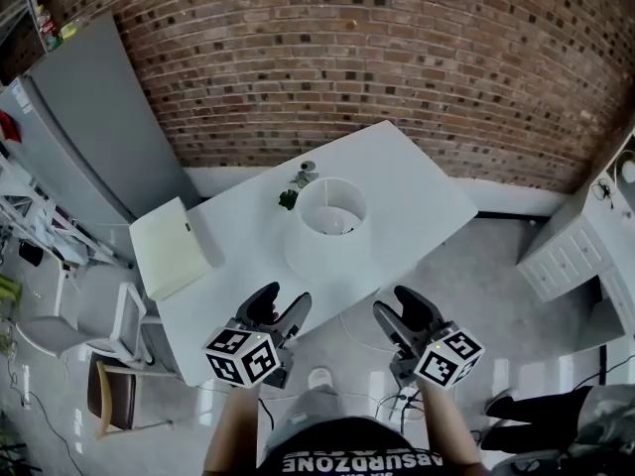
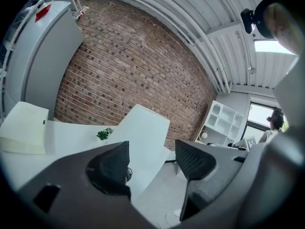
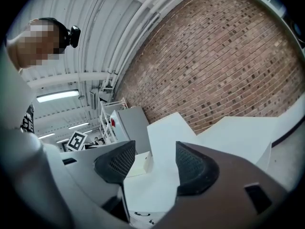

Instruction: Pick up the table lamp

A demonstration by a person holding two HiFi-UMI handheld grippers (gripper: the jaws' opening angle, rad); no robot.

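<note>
1 lamp (image 1: 332, 228) stands on the white table (image 1: 417, 196), just beyond the 2 grippers. The left gripper (image 1: 285, 303) and right gripper (image 1: 395, 303) hover at the table's near edge, jaws wide apart with nothing between them. 1 plant (image 1: 289, 199) and 1 cream box (image 1: 171, 246) share the table.

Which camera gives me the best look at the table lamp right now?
The head view: the table lamp shows its whole shade from above, standing on the white table. Both gripper views catch only part of the shade's side, beyond their jaws.
</note>
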